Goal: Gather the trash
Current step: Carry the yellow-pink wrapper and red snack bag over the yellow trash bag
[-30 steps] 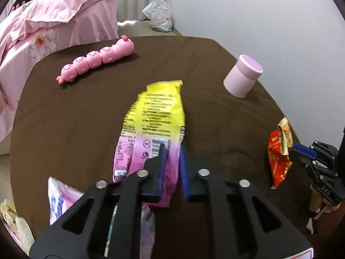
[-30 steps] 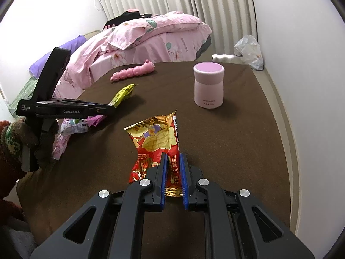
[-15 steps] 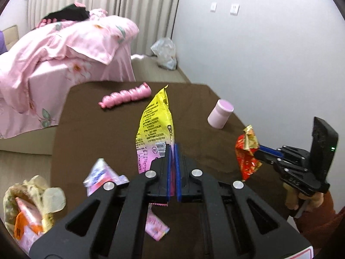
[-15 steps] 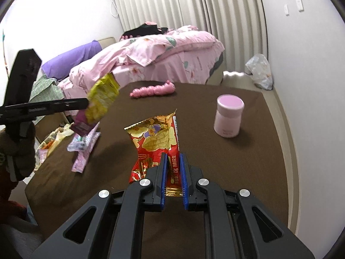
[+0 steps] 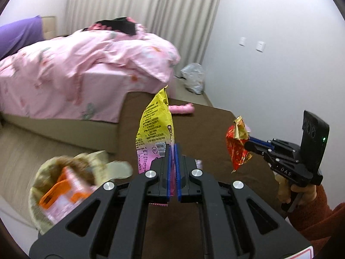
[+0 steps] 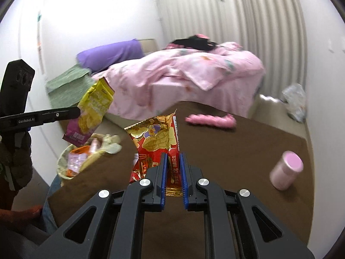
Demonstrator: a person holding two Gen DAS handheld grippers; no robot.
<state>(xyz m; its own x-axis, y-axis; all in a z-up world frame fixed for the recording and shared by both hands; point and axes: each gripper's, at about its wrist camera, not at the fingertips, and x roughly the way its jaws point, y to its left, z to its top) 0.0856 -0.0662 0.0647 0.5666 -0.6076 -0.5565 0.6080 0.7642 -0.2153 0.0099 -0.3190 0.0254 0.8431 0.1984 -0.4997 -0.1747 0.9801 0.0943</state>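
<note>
My left gripper (image 5: 172,149) is shut on a yellow and pink snack wrapper (image 5: 154,129), which stands up in the air above the brown table (image 5: 207,120). From the right wrist view the same wrapper (image 6: 93,110) hangs over the floor past the table's left edge. My right gripper (image 6: 173,157) is shut on a red and gold peanut packet (image 6: 156,140), also lifted off the table; it shows in the left wrist view as the red packet (image 5: 237,144). A trash bag (image 5: 64,179) holding wrappers sits on the floor to the left, also seen as the bag (image 6: 86,157).
A pink jar (image 6: 285,170) and a pink caterpillar toy (image 6: 211,120) lie on the table. A bed with a pink quilt (image 5: 86,64) stands behind it. A white plastic bag (image 5: 193,77) rests on the floor by the wall.
Both grippers rose from the table with their wrappers. The left jaws closed on the yellow wrapper and swung left, bringing the trash bag into view.
</note>
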